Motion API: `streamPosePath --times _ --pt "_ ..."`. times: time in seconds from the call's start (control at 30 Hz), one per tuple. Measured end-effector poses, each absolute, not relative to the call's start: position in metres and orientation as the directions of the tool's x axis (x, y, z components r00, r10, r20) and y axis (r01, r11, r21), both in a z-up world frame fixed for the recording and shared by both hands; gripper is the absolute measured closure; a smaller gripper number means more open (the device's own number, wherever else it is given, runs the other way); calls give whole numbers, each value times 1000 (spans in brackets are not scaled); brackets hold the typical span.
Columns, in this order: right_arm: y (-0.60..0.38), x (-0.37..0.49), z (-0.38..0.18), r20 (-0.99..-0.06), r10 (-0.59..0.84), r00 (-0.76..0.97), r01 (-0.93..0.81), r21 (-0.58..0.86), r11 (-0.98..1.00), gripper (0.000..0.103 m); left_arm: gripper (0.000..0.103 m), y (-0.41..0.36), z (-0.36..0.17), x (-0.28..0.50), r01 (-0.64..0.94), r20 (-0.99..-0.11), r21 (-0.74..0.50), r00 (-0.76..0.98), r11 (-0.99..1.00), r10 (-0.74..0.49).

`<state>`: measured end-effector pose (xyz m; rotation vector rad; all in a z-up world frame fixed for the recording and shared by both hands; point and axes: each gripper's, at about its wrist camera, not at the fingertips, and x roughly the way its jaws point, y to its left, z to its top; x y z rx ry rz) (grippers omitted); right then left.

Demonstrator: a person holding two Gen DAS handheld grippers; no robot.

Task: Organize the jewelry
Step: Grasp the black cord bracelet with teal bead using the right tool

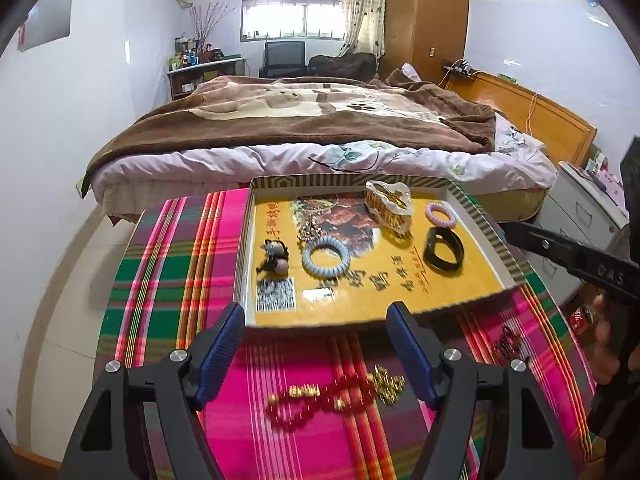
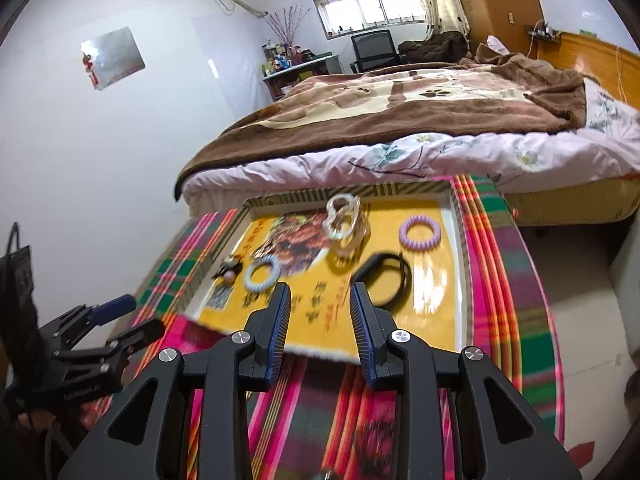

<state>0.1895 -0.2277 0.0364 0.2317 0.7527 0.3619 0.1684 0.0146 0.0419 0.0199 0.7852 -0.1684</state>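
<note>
A shallow yellow box tray lies on a plaid cloth. In it are a pale blue coil ring, a lilac coil ring, a black band, a clear hair claw and a small dark charm. A red and gold bead bracelet lies on the cloth between the fingers of my open left gripper. A dark bead piece lies to its right. My right gripper is open and empty above the tray's near edge.
The plaid-covered table stands against a bed with a brown blanket. A grey drawer unit and a red can are at the right. The left gripper also shows at the left of the right wrist view.
</note>
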Motion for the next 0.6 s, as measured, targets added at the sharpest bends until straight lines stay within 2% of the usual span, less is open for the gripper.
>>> streamPosePath --times 0.3,0.6 --pt "-238 123 14 -655 359 666 -247 261 933 71 30 36 29 128 107 -708 -89 692 990 -138" --pt "-237 87 -29 -717 352 602 -234 263 936 61 30 67 9 109 42 -721 -153 678 987 -141"
